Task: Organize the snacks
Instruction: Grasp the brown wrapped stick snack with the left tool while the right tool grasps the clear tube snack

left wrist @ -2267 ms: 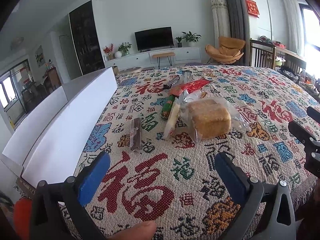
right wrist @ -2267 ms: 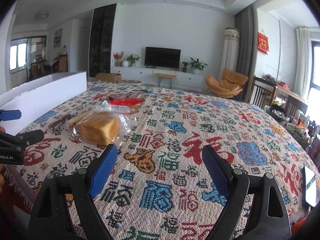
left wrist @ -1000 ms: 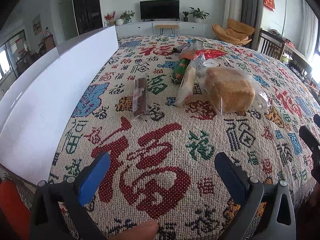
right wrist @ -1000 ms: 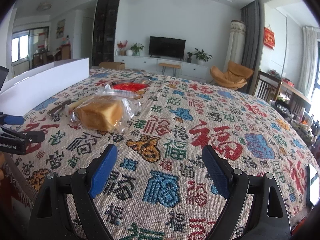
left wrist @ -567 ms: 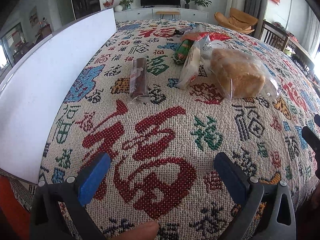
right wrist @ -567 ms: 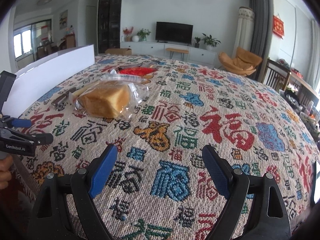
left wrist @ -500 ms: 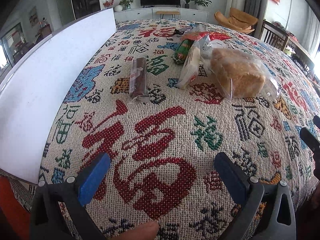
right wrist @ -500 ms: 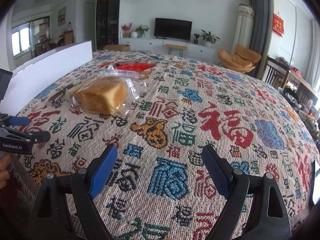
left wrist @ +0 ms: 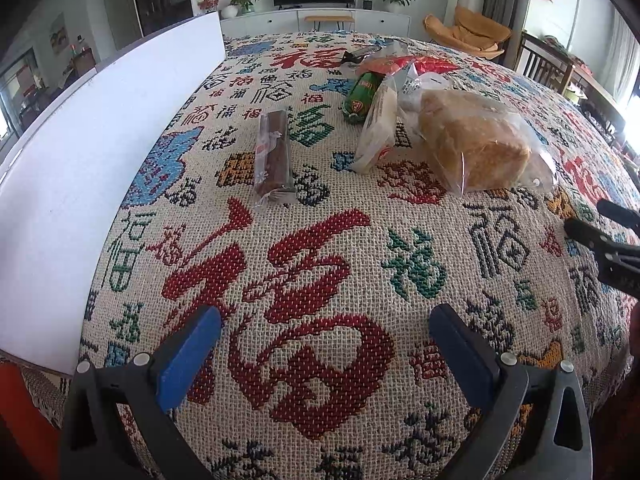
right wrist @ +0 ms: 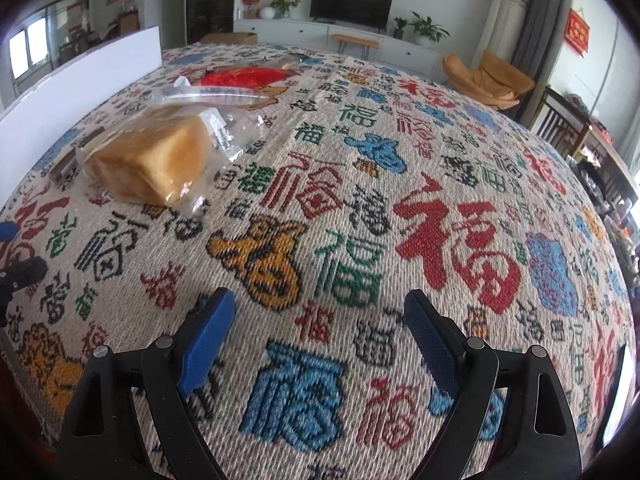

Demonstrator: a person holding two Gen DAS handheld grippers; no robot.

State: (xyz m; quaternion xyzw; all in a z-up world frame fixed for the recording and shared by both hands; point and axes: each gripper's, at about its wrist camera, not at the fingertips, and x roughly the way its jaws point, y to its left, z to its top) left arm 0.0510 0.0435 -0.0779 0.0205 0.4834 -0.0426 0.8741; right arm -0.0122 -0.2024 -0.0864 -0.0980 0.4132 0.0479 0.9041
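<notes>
I read the character 福 (left wrist: 280,320) woven all over the tablecloth (right wrist: 400,160); the snack wrappers' print is illegible.

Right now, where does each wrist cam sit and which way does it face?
Left wrist: low over the table's near-left corner, facing the brown snack bar and bagged bread; left gripper jaws open, right gripper at the right edge.
Right wrist: further right, facing across the tablecloth to the TV wall; right gripper jaws open, left gripper at the left edge.
Shared: bread, white box.
</notes>
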